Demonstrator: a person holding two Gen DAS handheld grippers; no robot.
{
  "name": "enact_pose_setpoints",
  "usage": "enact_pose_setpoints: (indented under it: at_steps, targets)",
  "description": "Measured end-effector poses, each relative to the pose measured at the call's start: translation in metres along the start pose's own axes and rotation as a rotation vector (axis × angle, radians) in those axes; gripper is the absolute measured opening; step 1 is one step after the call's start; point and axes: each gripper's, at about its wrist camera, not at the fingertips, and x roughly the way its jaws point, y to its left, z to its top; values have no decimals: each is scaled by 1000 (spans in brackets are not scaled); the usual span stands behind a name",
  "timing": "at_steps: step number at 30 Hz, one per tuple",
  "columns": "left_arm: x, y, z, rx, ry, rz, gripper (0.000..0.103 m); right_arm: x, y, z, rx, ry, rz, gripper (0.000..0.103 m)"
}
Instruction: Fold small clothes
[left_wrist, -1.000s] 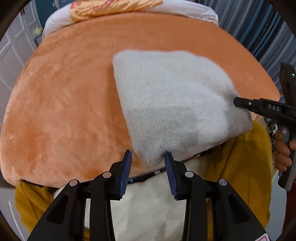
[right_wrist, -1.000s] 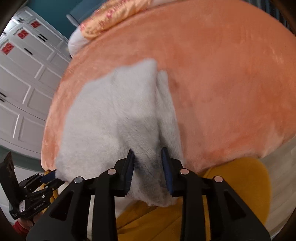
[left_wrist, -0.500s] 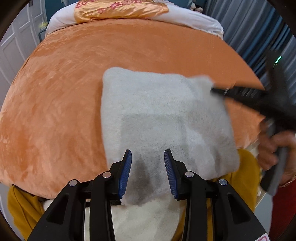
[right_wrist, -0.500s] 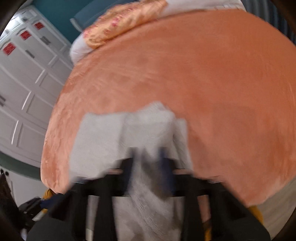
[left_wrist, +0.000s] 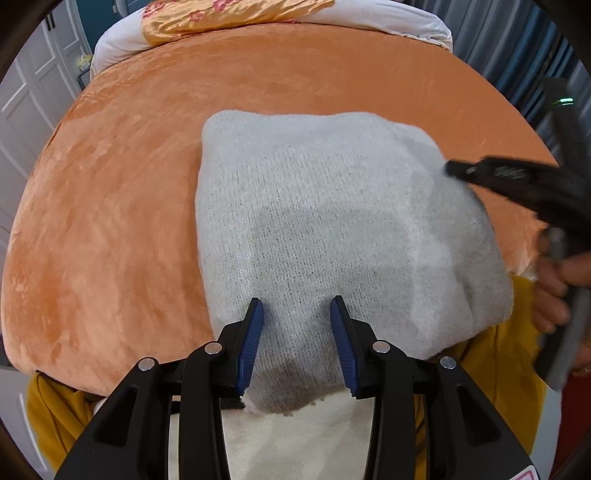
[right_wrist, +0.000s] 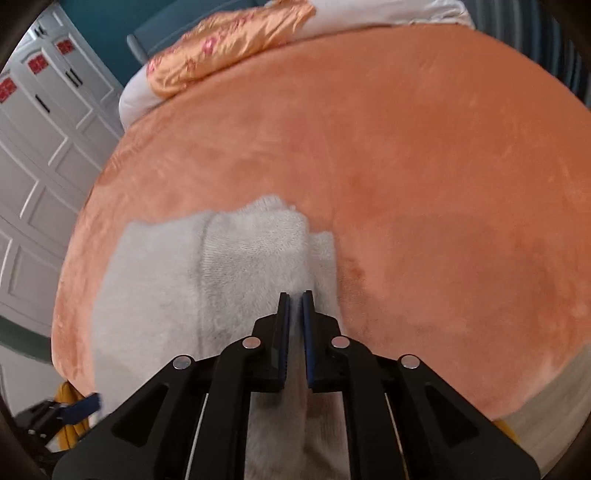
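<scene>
The right gripper (left_wrist: 458, 170) is smeared by motion blur in the left wrist view, and the hand (left_wrist: 559, 284) holding it is cut off by the frame edge. The near edge of the grey knit garment (right_wrist: 251, 258) is hidden behind the gripper bodies. The pillow (right_wrist: 229, 48) is blurred.

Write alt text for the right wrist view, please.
The right gripper is shut on a fold of the grey knit garment, which lies on an orange plush bedspread. A floral pillow sits at the bed's far end.

Grey knit garment (left_wrist: 332, 229) folded, lying on orange bedspread (left_wrist: 110, 221).
</scene>
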Motion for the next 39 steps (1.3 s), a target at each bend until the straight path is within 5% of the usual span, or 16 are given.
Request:
enact_pose_setpoints:
  at_steps: [1,3,5,13,14,15,19,21,24,26,34,37,39]
  targets:
    - [1,0,0,1,0,1,37,-12,-2,-3,5,-17,11,10]
    - [2,-2,1,4,1,5,37,-32,-7,-12,21,-37,35,35]
    - [3,-2,1,9,-1,12,37,-46,-12,-25,26,-25,56,49]
    - [8,-5,-5,20,-8,30,40,-24,-8,-95,14,151,84,50]
    - [8,-5,-5,22,-7,31,40,-20,-7,-97,6,158,66,34]
    - [7,-5,-5,22,-5,31,40,-22,-5,-96,7,150,75,15]
    - [3,3,-6,-14,0,9,45,-79,9,-77,-21,-35,149,11]
    - [3,5,-7,-31,-2,0,48,-88,8,-75,-23,-43,143,11]
    - [9,2,-9,-16,6,14,48,-31,-9,-94,-54,142,-11,11]
    - [13,-4,-11,6,14,20,48,2,-25,-108,3,255,-14,10]
    - [14,-6,-16,28,-24,58,49,-53,0,-76,-43,128,-29,26]
    - [14,-6,-15,30,-27,61,49,-67,9,-56,-60,37,-15,52]
    - [14,-7,-15,31,-27,64,49,-56,15,-38,-72,9,0,59]
